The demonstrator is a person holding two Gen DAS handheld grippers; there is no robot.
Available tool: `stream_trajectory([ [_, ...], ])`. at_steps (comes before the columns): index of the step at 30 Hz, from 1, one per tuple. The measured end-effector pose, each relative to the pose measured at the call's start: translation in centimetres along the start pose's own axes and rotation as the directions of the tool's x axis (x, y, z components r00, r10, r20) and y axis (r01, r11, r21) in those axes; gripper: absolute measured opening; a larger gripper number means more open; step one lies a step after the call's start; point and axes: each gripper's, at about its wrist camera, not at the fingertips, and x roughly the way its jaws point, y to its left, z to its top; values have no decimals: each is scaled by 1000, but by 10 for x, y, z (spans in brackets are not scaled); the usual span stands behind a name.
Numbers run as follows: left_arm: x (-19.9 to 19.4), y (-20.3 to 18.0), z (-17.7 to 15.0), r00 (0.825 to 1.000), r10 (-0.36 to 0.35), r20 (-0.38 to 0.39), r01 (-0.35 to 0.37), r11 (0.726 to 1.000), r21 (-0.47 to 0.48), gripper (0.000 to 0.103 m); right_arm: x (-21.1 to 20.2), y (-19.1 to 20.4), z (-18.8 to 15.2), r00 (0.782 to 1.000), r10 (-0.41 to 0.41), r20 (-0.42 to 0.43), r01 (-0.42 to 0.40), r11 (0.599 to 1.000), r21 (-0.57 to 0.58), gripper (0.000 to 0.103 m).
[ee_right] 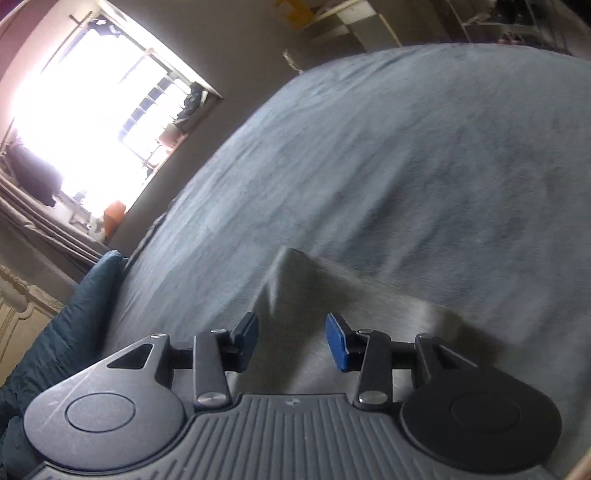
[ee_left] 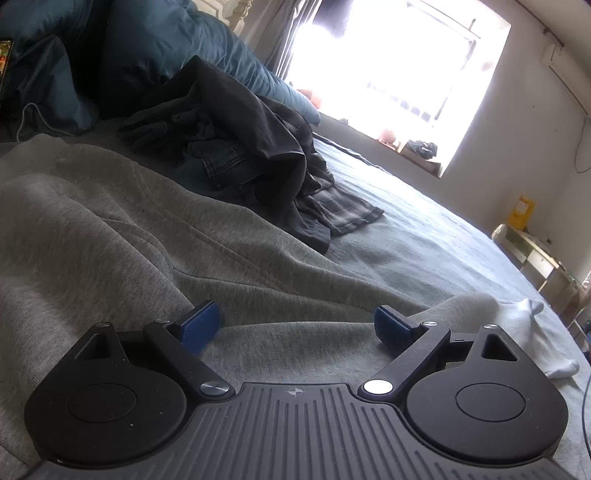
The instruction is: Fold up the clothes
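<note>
Grey sweatshirt (ee_left: 155, 229) spread on the bed (ee_left: 424, 229)
Left gripper (ee_left: 295, 325) is wide open over it, holding nothing; right gripper (ee_right: 291, 339) is partly open at a grey fabric corner (ee_right: 295, 266), gripping nothing

A bright, overexposed window (ee_left: 399, 74) is set in a pale wall (ee_left: 535, 122) at one o'clock. Grey curtains (ee_left: 288, 33) are hung beside it. A low cabinet (ee_left: 535, 254) is seen at three o'clock.

Left hand-held gripper (ee_left: 297, 325) spread wide; right hand-held gripper (ee_right: 291, 341) parted.
</note>
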Motion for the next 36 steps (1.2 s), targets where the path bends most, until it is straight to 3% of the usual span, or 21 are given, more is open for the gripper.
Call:
stream_trajectory([
  [3,0,1,0,1000,-4,2,4,1000,-9,92,-6,-34,-3,994,-79,-80,84,994,65,46],
  [7,0,3,1,1000,-10,3,10,1000,-21,92,26,-54,-19,980,-126,-154,145,983,112,46],
  [10,0,4,2,1000,-13,3,13,1000,-27,92,46,-52,-22,985,-133,-109,144,985,95,44],
  [13,-1,4,1,1000,-16,3,16,999,-28,92,54,-44,-23,988,-145,-51,147,989,30,9],
  [15,-2,4,2,1000,-18,4,18,999,-32,92,40,-33,-24,991,-133,-15,132,991,-37,7],
  [19,-3,4,1,1000,-20,5,21,999,-39,92,-26,-10,-23,993,-100,56,109,976,-190,6],
  [23,-3,4,2,1000,-20,5,21,999,-44,92,-69,-33,-22,977,-212,38,215,953,-215,6],
  [29,-4,6,3,1000,-24,3,25,999,-49,92,-55,-73,-31,933,-358,-46,346,922,-173,7],
  [31,-4,7,4,1000,-30,2,30,998,-55,92,-49,-72,-32,910,-412,-51,396,897,-195,14],
  [33,-6,8,5,999,-38,2,38,997,-63,92,-57,-71,-29,896,-444,-17,433,880,-194,34],
  [36,-11,9,8,998,-59,9,59,995,-78,93,-90,-63,-22,876,-470,106,481,857,-182,42],
])
